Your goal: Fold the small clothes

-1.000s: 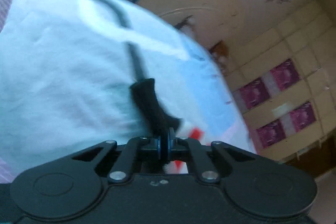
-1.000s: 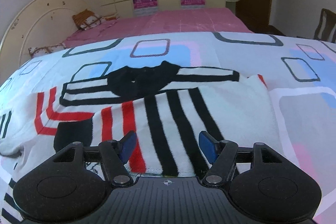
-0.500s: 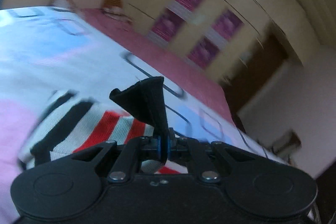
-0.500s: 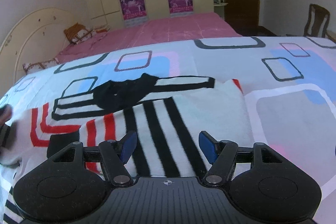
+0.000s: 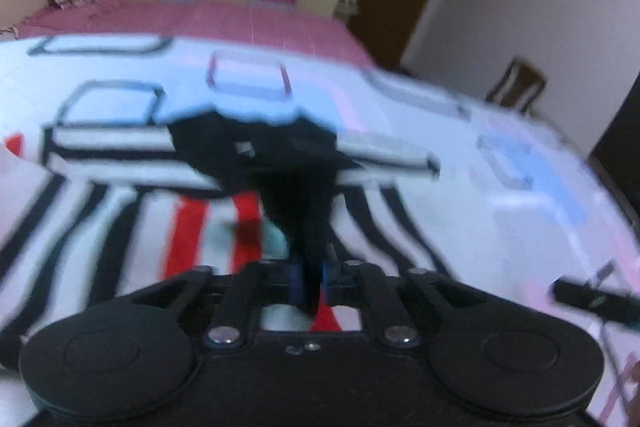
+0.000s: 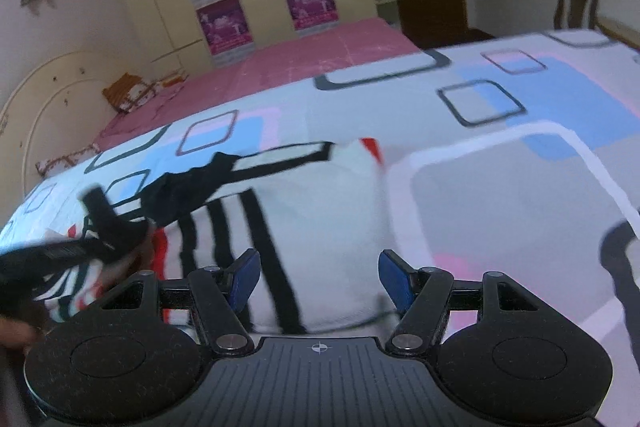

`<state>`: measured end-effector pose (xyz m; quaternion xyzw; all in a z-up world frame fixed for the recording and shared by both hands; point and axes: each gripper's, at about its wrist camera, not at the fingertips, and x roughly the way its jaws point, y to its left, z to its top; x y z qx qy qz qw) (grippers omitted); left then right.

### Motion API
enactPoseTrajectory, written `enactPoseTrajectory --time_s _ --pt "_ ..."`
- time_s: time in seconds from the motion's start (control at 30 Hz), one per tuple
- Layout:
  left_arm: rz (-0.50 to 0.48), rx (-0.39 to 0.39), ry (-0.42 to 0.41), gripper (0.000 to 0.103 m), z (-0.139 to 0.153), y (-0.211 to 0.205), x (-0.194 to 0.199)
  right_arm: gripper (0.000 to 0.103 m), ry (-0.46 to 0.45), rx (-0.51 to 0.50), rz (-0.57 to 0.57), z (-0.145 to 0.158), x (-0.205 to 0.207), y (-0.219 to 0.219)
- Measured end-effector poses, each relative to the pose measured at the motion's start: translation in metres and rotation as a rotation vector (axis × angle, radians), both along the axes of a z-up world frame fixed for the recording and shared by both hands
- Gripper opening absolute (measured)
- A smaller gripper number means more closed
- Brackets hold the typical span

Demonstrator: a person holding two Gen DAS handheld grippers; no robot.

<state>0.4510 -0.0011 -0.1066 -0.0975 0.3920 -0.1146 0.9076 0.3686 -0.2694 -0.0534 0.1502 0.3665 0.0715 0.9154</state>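
Both grippers hover over the bed (image 6: 500, 187). My left gripper (image 5: 309, 281) is opening, the sweater's (image 6: 320, 211) black cuff (image 5: 298, 211) between its fingers. My right gripper (image 6: 319, 279) stands wide and empty, sweater just ahead of it.

left gripper (image 5: 309, 281) swings from quilt edge across over the black-and-red striped white knit garment (image 5: 120, 219); jaws now opening around its black sleeve cuff (image 5: 296, 211)
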Motion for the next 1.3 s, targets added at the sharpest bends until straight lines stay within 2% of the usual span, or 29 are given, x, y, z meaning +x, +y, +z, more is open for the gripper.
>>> enactPoseTrajectory --time_s 0.03,0.07,0.13,0.23,0.3,0.43,0.57,0.67,0.77,0.8,0.83,0.87,1.0,1.03,1.07,1.1,1.13,1.2,1.3 --pt "-0.017 0.003 -0.001 0.037 -0.003 -0.004 -0.002 0.066 0.006 0.013 0.002 -0.001 -0.003 -0.005" --pt "-0.039 0.000 -0.023 0.058 -0.004 -0.009 -0.006 0.066 0.007 0.019 -0.004 -0.001 -0.005 -0.008" --pt "-0.094 -0.019 -0.049 0.085 0.000 -0.017 -0.013 0.066 0.004 0.039 -0.011 -0.001 -0.008 -0.013" --pt "-0.128 -0.008 -0.101 0.083 0.014 -0.014 -0.035 0.066 0.005 0.094 -0.003 -0.002 -0.006 -0.013" --pt "-0.097 -0.008 -0.118 0.077 0.022 -0.001 -0.052 0.066 0.019 0.145 0.018 -0.003 0.000 -0.009" --pt "0.040 0.025 -0.115 0.070 0.031 0.062 -0.094 0.066 0.050 0.254 0.090 -0.006 0.015 0.012" --pt "0.225 0.122 -0.084 0.064 0.031 0.131 -0.138 0.066 0.065 0.263 0.152 -0.012 0.031 0.045" --pt "0.331 0.152 -0.042 0.060 0.023 0.166 -0.143 0.066 0.102 0.282 0.160 -0.021 0.043 0.064" --pt "0.357 0.179 -0.037 0.056 0.014 0.182 -0.130 0.066 0.142 0.294 0.144 -0.031 0.054 0.072" --pt "0.350 0.177 -0.028 0.054 0.011 0.187 -0.124 0.063 0.160 0.313 0.135 -0.036 0.058 0.073" --pt "0.344 0.181 -0.020 0.051 0.006 0.189 -0.115 0.046 0.178 0.331 0.127 -0.039 0.062 0.075" --pt "0.327 0.190 -0.015 0.048 0.002 0.191 -0.108 0.041 0.200 0.339 0.115 -0.043 0.066 0.076" --pt "0.250 0.251 -0.033 0.039 0.000 0.188 -0.102 0.037 0.197 0.318 0.117 -0.042 0.078 0.085" --pt "0.246 0.246 -0.033 0.037 -0.004 0.187 -0.104 0.029 0.197 0.306 0.123 -0.041 0.080 0.087" --pt "0.243 0.243 -0.035 0.037 -0.004 0.189 -0.105 0.016 0.193 0.296 0.142 -0.040 0.081 0.089" --pt "0.243 0.237 -0.035 0.037 -0.005 0.189 -0.104 0.009 0.184 0.285 0.163 -0.039 0.083 0.094" --pt "0.245 0.227 -0.032 0.035 -0.004 0.189 -0.104 0.009 0.152 0.257 0.179 -0.032 0.082 0.097" --pt "0.237 0.221 -0.027 0.034 -0.004 0.189 -0.104 0.009 0.044 0.206 0.205 -0.008 0.076 0.101" --pt "0.225 0.225 -0.027 0.033 -0.005 0.189 -0.104 0.009 -0.169 0.176 0.177 0.039 0.056 0.088"
